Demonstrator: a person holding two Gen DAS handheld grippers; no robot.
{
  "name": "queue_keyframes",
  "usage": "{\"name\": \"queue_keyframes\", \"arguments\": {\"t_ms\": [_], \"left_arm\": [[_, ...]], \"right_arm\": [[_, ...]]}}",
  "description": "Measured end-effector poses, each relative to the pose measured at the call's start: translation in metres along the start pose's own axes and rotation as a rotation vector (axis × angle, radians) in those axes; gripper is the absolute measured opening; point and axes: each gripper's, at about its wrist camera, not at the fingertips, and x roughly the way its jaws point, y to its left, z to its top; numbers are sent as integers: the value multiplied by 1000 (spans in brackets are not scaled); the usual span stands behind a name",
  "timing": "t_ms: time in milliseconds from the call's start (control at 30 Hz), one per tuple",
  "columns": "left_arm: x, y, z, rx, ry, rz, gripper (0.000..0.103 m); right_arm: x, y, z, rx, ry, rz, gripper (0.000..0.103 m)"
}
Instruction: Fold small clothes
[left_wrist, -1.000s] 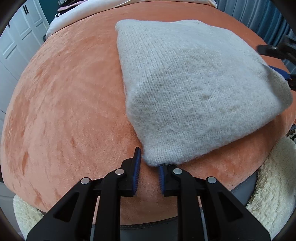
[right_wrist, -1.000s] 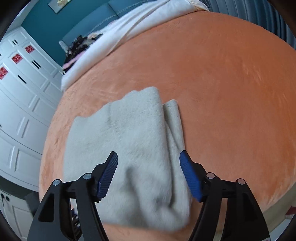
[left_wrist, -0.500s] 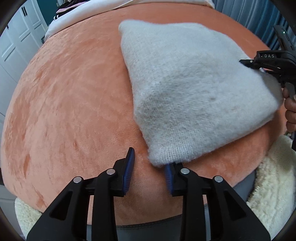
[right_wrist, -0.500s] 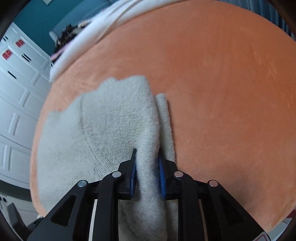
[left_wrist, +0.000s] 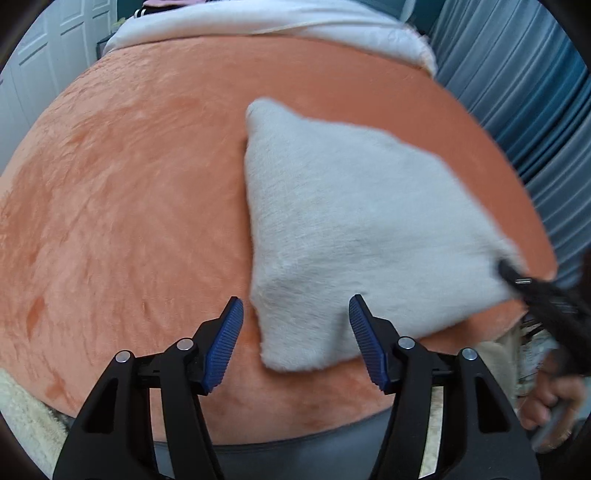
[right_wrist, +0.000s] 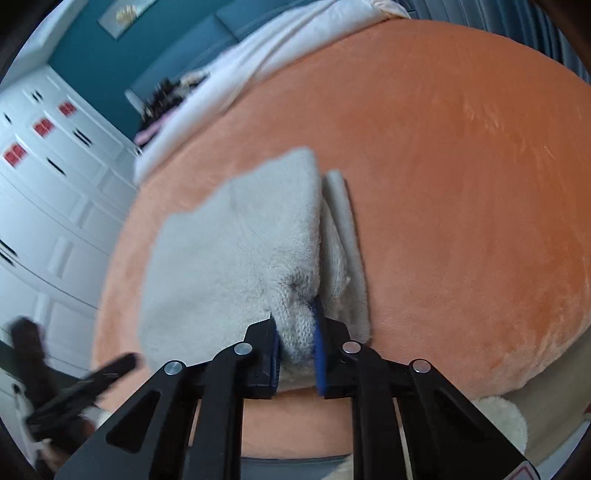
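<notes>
A folded light-grey knit garment (left_wrist: 351, 229) lies on the orange plush bed cover (left_wrist: 129, 221). My left gripper (left_wrist: 295, 325) is open, its blue pads either side of the garment's near corner without gripping it. My right gripper (right_wrist: 297, 345) is shut on a bunched fold of the grey garment (right_wrist: 229, 258) at its near edge. In the left wrist view the right gripper (left_wrist: 517, 278) shows blurred at the garment's right corner. In the right wrist view the left gripper (right_wrist: 107, 373) shows blurred at lower left.
A white sheet (left_wrist: 258, 22) lies along the bed's far edge. Blue curtains (left_wrist: 535, 92) hang at the right. White cabinets (right_wrist: 48, 192) stand beside the bed. A cream fluffy rug (left_wrist: 22, 424) lies below the bed's near edge.
My left gripper let go of the garment's near corner and opened wide. My right gripper closed on the garment's fold and holds it. The garment has shifted.
</notes>
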Motion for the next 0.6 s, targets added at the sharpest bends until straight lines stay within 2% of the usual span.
{"name": "queue_keyframes", "arguments": {"t_ms": [33,100,167,200,233,267,333,367,400,433,467,500,533,600], "left_arm": [[10,3,-1,-10,34,5,55],[29,11,-6,-53,89,-16,57],[37,11,-10,-63,108,-19,58],[35,8,-11,-54,100,-5,58],[30,5,-11,-33,85,12,58],[26,1,-11,-13,76,24,58],[13,-7,-9,14,53,26,57],[6,-9,-7,12,41,12,59],[-3,-10,-4,-4,26,-20,64],[-8,-8,2,-26,12,-49,70],[-14,-8,8,-60,-10,-82,84],[-17,-5,14,-92,-31,-112,89],[-18,-4,23,-123,-51,-145,89],[-10,-10,43,-153,-47,-154,93]], "right_arm": [[-4,1,0,11,-6,0,12],[15,-7,-7,30,75,-57,12],[47,-21,-22,27,172,-122,18],[45,-23,-24,37,162,-110,20],[38,-21,-21,42,150,-95,28],[33,-20,-17,47,143,-91,41],[25,-21,-14,69,127,-101,51],[20,-21,-14,79,118,-104,51],[17,-19,-13,83,109,-100,52],[12,-18,-13,83,93,-99,57],[9,-18,-13,82,79,-103,64],[6,-19,-11,82,66,-104,66],[7,-19,-9,84,58,-101,69],[18,-17,1,88,63,-97,71]]}}
